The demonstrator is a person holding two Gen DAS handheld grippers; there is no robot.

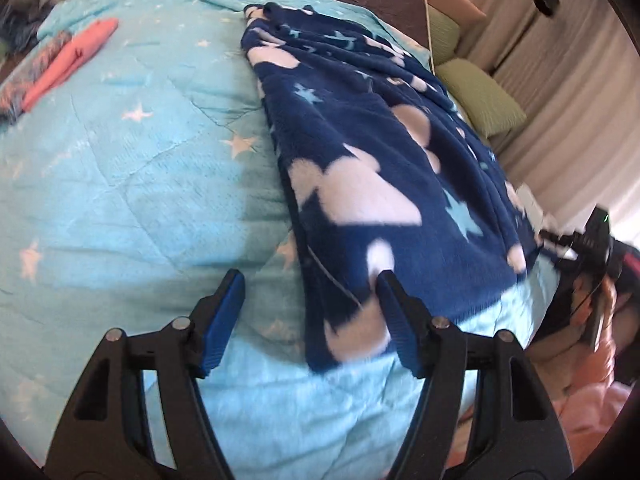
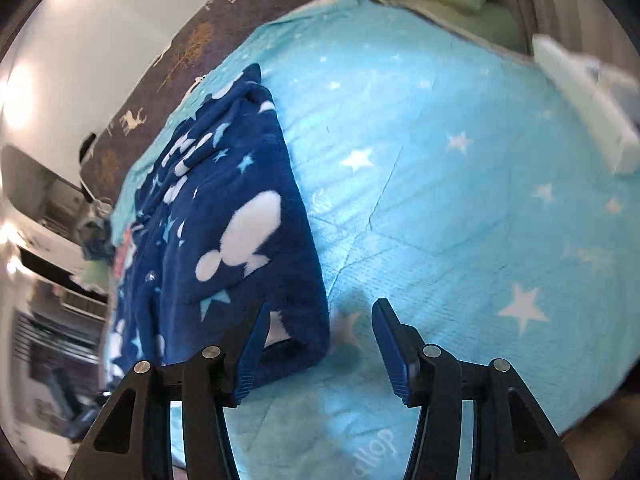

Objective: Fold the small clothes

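Note:
A navy fleece garment [image 1: 372, 168] with white clouds and pale blue stars lies as a long folded strip on a light blue star-print quilt [image 1: 120, 184]. My left gripper [image 1: 310, 280] is open just above the garment's near end, its right finger over the cloth and its left finger over the quilt. In the right wrist view the same garment [image 2: 224, 216] lies at the left. My right gripper [image 2: 320, 312] is open over the garment's near corner, holding nothing. The other gripper [image 1: 592, 240] shows at the right edge of the left wrist view.
A folded pink piece [image 1: 72, 56] and a patterned piece [image 1: 32, 76] lie at the quilt's far left. Green pillows [image 1: 484, 96] sit beyond the quilt at the right, by a curtain. A dark deer-print sheet [image 2: 180, 60] borders the quilt. A pale folded item [image 2: 584, 100] lies at the right.

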